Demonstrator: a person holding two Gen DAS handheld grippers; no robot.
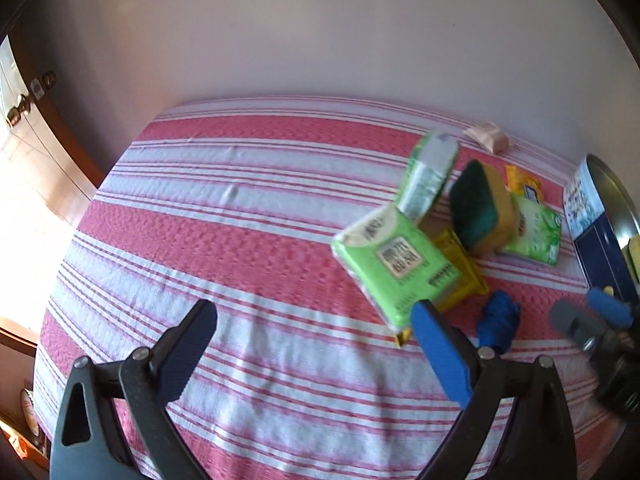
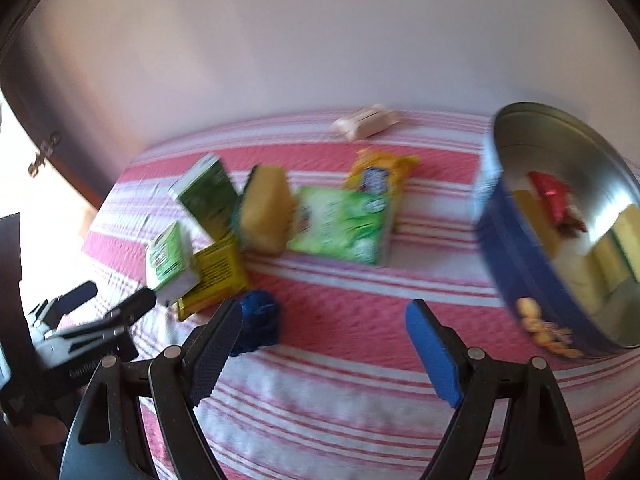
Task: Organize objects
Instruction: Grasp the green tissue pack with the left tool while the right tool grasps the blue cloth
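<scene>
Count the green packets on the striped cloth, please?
3: front packet on the yellow pack, upright packet behind it, flat packet right of the sponge. Others may be hidden.

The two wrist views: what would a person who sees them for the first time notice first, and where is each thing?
First comes the red and white striped cloth that fills both views, then the heap of green packets with a yellow sponge in its middle. At the right edge stands a round blue tin, open, with a red wrapper inside. Both the left gripper and the right gripper hang open above the cloth, holding nothing.
</scene>
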